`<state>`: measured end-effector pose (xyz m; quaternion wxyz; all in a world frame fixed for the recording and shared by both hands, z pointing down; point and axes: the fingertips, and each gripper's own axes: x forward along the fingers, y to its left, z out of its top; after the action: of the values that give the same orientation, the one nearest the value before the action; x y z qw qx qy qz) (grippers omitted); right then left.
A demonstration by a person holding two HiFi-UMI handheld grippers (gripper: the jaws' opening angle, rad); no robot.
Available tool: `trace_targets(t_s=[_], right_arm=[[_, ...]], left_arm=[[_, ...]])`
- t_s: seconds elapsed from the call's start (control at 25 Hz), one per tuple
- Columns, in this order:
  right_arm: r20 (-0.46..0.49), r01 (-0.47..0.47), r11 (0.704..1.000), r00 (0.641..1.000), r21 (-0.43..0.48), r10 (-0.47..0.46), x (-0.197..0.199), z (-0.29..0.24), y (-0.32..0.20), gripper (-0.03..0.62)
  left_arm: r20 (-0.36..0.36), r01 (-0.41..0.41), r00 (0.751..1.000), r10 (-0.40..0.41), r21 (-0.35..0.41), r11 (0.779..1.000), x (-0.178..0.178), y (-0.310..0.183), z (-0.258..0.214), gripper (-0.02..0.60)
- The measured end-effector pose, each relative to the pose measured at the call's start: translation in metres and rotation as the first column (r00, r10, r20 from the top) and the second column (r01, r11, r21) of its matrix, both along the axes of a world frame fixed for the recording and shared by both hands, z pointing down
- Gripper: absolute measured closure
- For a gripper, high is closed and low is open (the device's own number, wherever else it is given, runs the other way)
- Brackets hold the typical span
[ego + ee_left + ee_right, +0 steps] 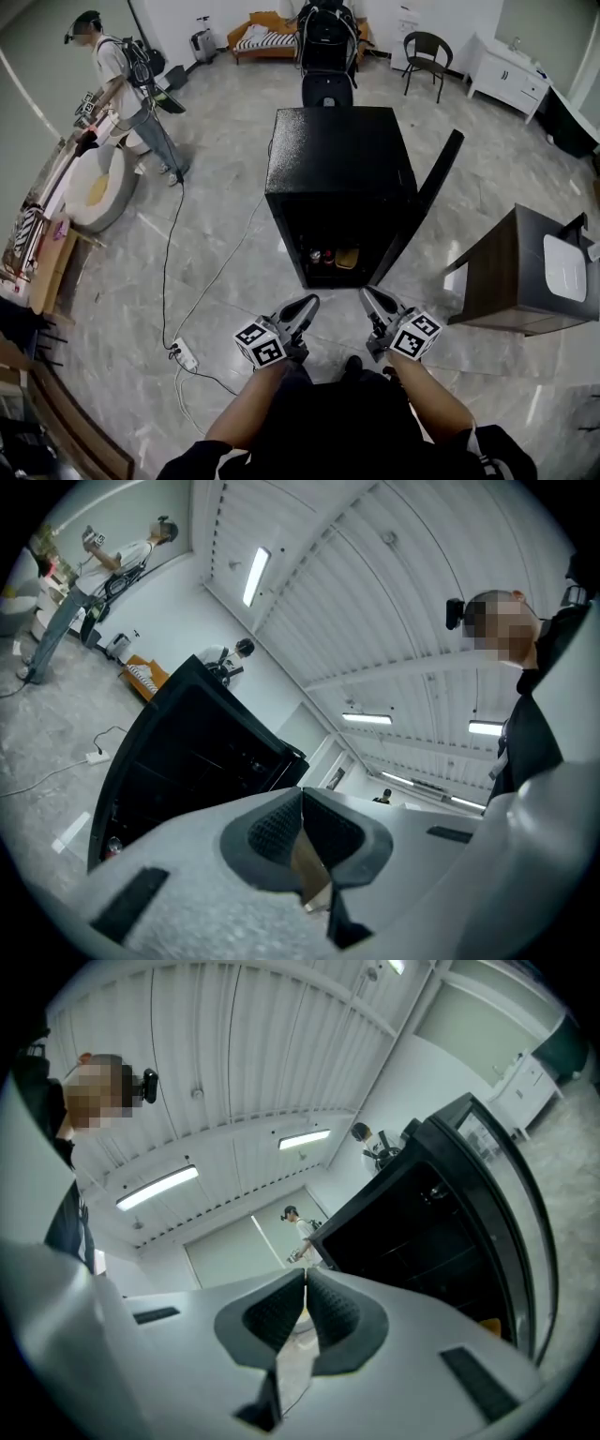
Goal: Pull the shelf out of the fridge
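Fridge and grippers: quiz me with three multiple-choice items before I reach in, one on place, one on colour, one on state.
1. Where are the left gripper and right gripper relative to the fridge?
A) Inside it
B) In front of its open side
C) On top of it

2. What colour is the fridge?
A) White
B) Silver
C) Black

3. How do the two grippers' jaws stand?
A) Together, empty
B) Wide apart
C) One open, one shut

Answers:
1 B: the head view shows both just short of the open front.
2 C: its top and sides are black.
3 A: each gripper view shows the jaws meeting with nothing between.
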<state>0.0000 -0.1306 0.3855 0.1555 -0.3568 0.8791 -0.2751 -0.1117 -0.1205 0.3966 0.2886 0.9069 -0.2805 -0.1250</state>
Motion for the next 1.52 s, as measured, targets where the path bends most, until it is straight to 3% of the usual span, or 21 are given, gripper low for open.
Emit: trace_targets(t_s=[0.2, 0.56, 0.92, 1.12, 1.28, 1.44, 1.52], right_arm=[[0.017, -0.105, 0.994, 0.994, -0.016, 0.105, -0.016, 0.007, -0.010, 0.566], [0.051, -0.173, 0.980, 0.983, -0.100, 0.179, -0.028, 0.023, -0.014, 0.566], [0.147, -0.177, 0.972, 0.969, -0.157, 0.200, -0.003, 0.031, -0.030, 0.566], [0.226, -0.181, 0.964, 0.948, -0.195, 0.224, 0.011, 0.047, -0.049, 0.566], [0.335, -0.184, 0.954, 0.906, -0.239, 0.258, 0.022, 0.066, -0.069, 0.566], [0.349, -0.189, 0.939, 0.892, -0.287, 0.286, 0.031, 0.085, -0.082, 0.566], [0.359, -0.186, 0.932, 0.885, -0.311, 0.297, 0.034, 0.093, -0.088, 0.566]], left_arm=[[-0.035, -0.074, 0.997, 0.072, -0.063, 0.995, -0.018, -0.011, 0.015, 0.558], [-0.128, -0.060, 0.991, 0.034, -0.208, 0.976, -0.050, -0.040, 0.051, 0.558], [-0.213, 0.071, 0.965, -0.152, -0.347, 0.935, -0.060, -0.052, 0.076, 0.558], [-0.251, 0.146, 0.932, -0.263, -0.404, 0.903, -0.066, -0.060, 0.091, 0.558], [-0.274, 0.206, 0.896, -0.351, -0.444, 0.872, -0.070, -0.074, 0.104, 0.558], [-0.286, 0.245, 0.865, -0.411, -0.475, 0.845, -0.069, -0.085, 0.117, 0.558], [-0.307, 0.239, 0.856, -0.417, -0.479, 0.845, -0.062, -0.091, 0.119, 0.558]])
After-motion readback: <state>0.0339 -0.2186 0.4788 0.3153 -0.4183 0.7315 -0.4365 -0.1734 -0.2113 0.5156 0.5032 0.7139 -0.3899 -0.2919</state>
